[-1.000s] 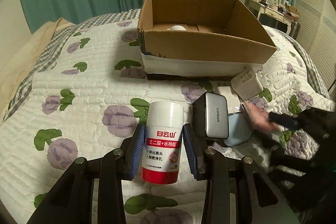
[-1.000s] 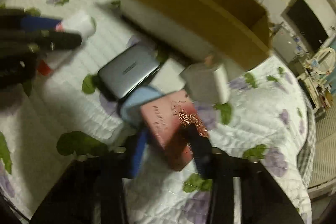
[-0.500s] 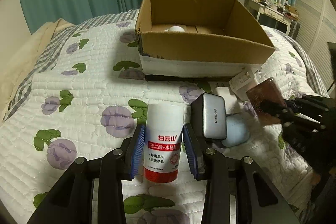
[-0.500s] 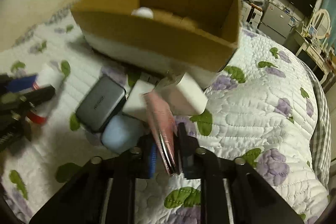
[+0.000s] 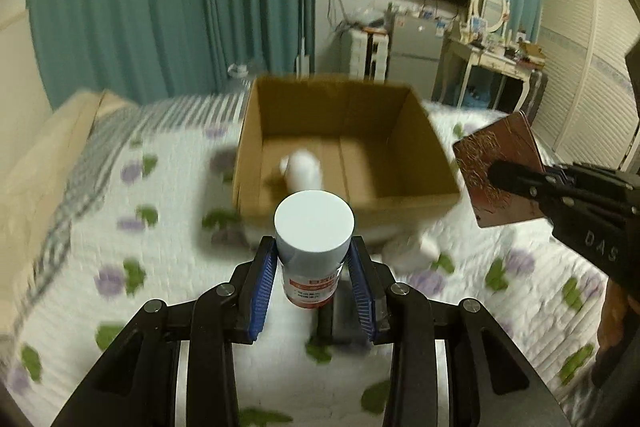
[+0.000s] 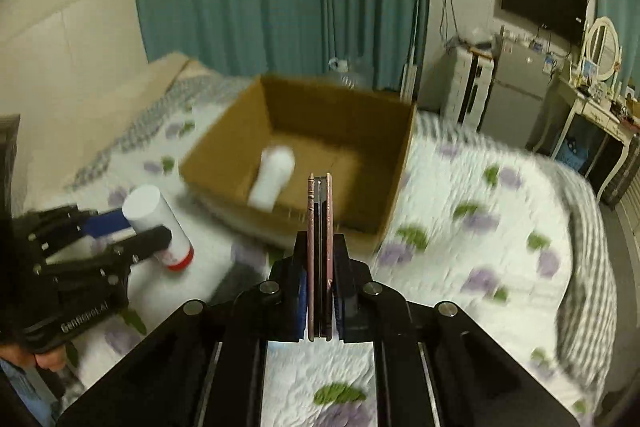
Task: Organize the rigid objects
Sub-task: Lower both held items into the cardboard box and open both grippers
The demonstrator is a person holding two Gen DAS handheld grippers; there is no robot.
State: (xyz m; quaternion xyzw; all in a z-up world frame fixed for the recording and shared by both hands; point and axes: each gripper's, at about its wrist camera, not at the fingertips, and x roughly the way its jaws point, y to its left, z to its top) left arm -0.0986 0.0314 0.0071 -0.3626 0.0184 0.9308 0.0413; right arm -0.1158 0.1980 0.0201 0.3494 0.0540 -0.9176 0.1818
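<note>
My left gripper (image 5: 314,269) is shut on a white bottle (image 5: 313,233) with a red label and holds it in the air in front of the open cardboard box (image 5: 344,203). My right gripper (image 6: 319,271) is shut on a flat pink case (image 6: 319,227), held edge-on above the bed, close to the box (image 6: 384,183). The case also shows in the left wrist view (image 5: 500,163), to the right of the box. A white bottle (image 6: 272,179) lies inside the box. The held bottle and left gripper (image 6: 132,231) show at the left of the right wrist view.
The box stands on a quilted floral bedspread (image 5: 120,259). A dark charger block (image 5: 340,311) lies on the bed below the held bottle. Teal curtains (image 5: 160,7), a fridge (image 6: 516,91) and a dressing table (image 5: 492,63) stand beyond the bed.
Both grippers have lifted their loads off the bed and moved toward the box. The bottle rose from among the items on the quilt; the pink case turned edge-on and rose too.
</note>
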